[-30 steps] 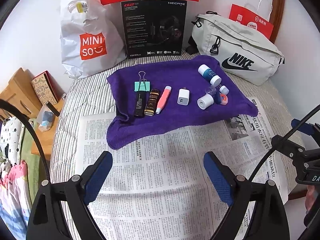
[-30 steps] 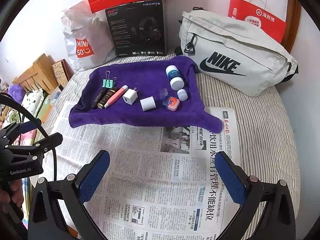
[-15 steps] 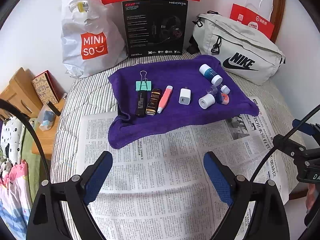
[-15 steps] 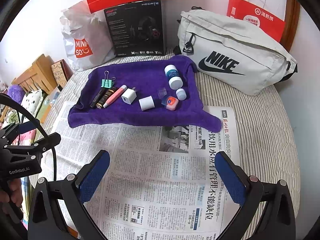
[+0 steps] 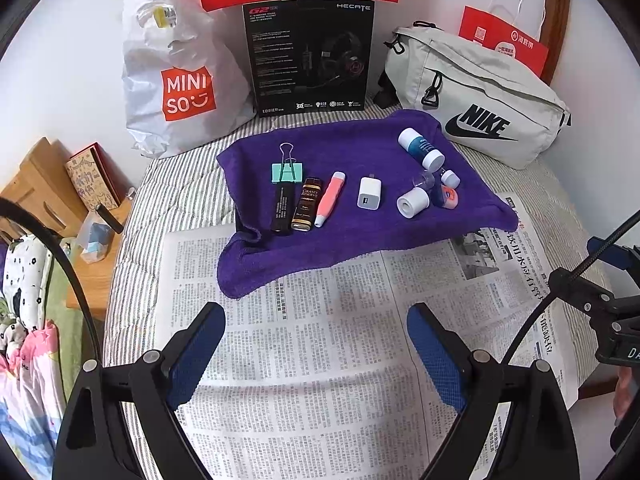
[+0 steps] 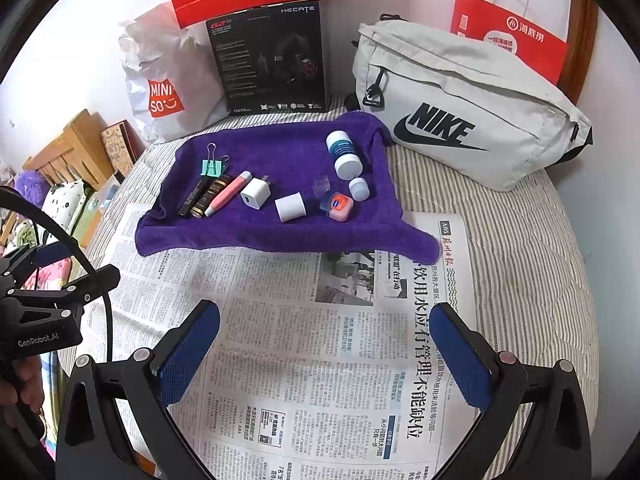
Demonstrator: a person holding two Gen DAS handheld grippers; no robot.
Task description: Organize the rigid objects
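Observation:
Small items lie in a row on a purple towel (image 5: 352, 236) (image 6: 280, 148): a green binder clip (image 5: 287, 171) (image 6: 211, 167), a black tube (image 5: 282, 208), a brown tube (image 5: 307, 209), a pink pen (image 5: 329, 198) (image 6: 228, 193), a white charger (image 5: 369, 198) (image 6: 255, 193), a white cap (image 5: 412, 202) (image 6: 290, 208), a pink tin (image 6: 341, 207) and a blue-and-white bottle (image 5: 421, 149) (image 6: 343, 154). My left gripper (image 5: 316, 316) hovers open over the newspaper (image 5: 320, 360), short of the towel. Likewise my right gripper (image 6: 325, 316) stands open above the newspaper (image 6: 304, 344), nothing between its fingers.
Along the back wall stand a white Miniso bag (image 5: 176, 80), a black headset box (image 5: 310, 56), a grey Nike bag (image 5: 476, 108) and red paper bags (image 5: 504, 40). A wooden stand with a book (image 5: 92, 180) sits left of the striped bed.

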